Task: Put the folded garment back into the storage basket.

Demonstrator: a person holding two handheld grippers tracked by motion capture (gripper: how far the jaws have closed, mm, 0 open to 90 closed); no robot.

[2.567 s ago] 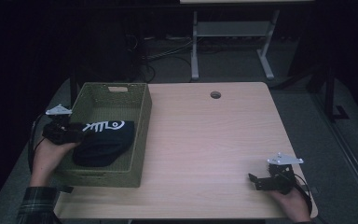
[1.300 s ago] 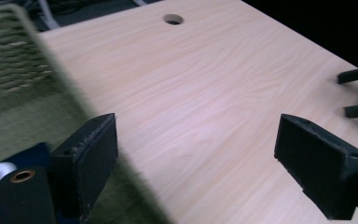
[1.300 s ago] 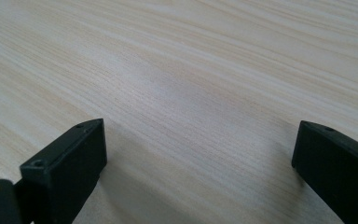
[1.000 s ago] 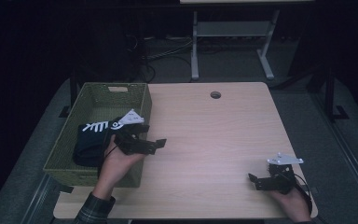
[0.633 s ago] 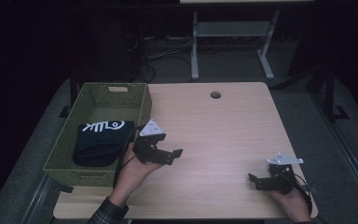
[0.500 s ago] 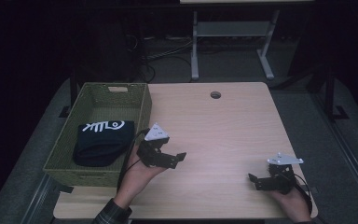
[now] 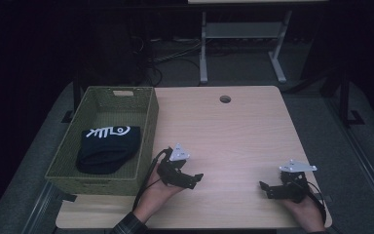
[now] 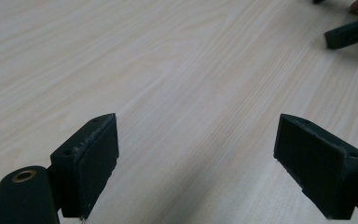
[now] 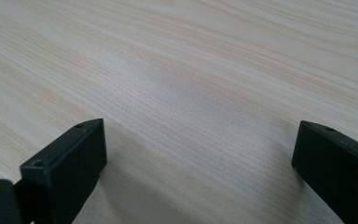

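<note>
A folded black garment (image 7: 108,146) with a white print lies inside the green woven basket (image 7: 149,139) at the table's left. My left gripper (image 7: 193,180) rests just right of the basket near the front edge, held in a hand. In the left gripper view, the left gripper (image 8: 198,144) stands open over bare wood. My right gripper (image 7: 266,188) sits at the front right, pointing left. In the right gripper view, the right gripper (image 9: 200,149) is open too, with only tabletop between its jaws.
The light wooden table (image 7: 224,131) has a round cable hole (image 7: 225,99) at its far middle. A jaw of the right gripper (image 8: 349,32) shows at the top right of the left gripper view. A desk frame (image 7: 243,39) and cables stand on the dark floor behind.
My left gripper let go of the black garment, came out of the basket and moved right and down onto the table. The garment now lies in the basket. The right gripper stayed put.
</note>
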